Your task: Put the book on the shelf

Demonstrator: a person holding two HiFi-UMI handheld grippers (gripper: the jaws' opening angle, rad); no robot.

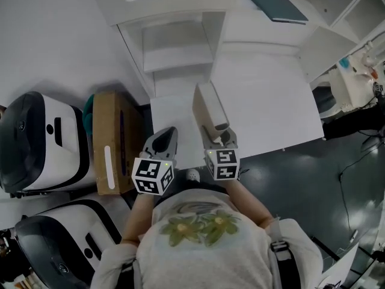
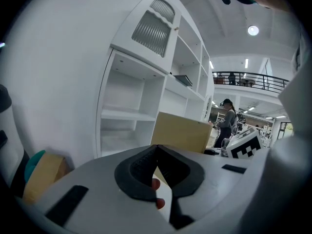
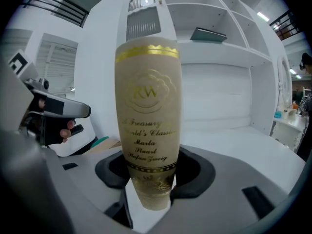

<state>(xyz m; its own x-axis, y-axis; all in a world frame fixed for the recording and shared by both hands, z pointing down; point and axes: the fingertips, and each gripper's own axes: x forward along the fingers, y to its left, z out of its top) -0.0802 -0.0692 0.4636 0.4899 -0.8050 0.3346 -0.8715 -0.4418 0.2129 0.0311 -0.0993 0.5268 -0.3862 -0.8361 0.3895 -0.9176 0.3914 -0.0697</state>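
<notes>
**White shelving bay: items as you hold them**

White tabletop (image 1: 271, 95) runs in front of you, joined to a white shelf unit (image 1: 174, 47) with open compartments.

- Book (image 1: 207, 110): cream cover, gold lettering on the spine. It sits in your right gripper (image 1: 219, 138), whose jaws are clamped on its lower end, spine facing the gripper's camera. It is over the near part of the tabletop, short of the open compartments and not yet on any shelf.
- Left gripper (image 1: 167, 136): jaws closed together with nothing between them, just beside the right gripper.
- Dark book (image 1: 274, 2): lying flat on a higher ledge of the unit.
- Cardboard box (image 1: 114, 137): on the floor to your left.
- White-and-black machine (image 1: 42, 140): next to the box.
</notes>
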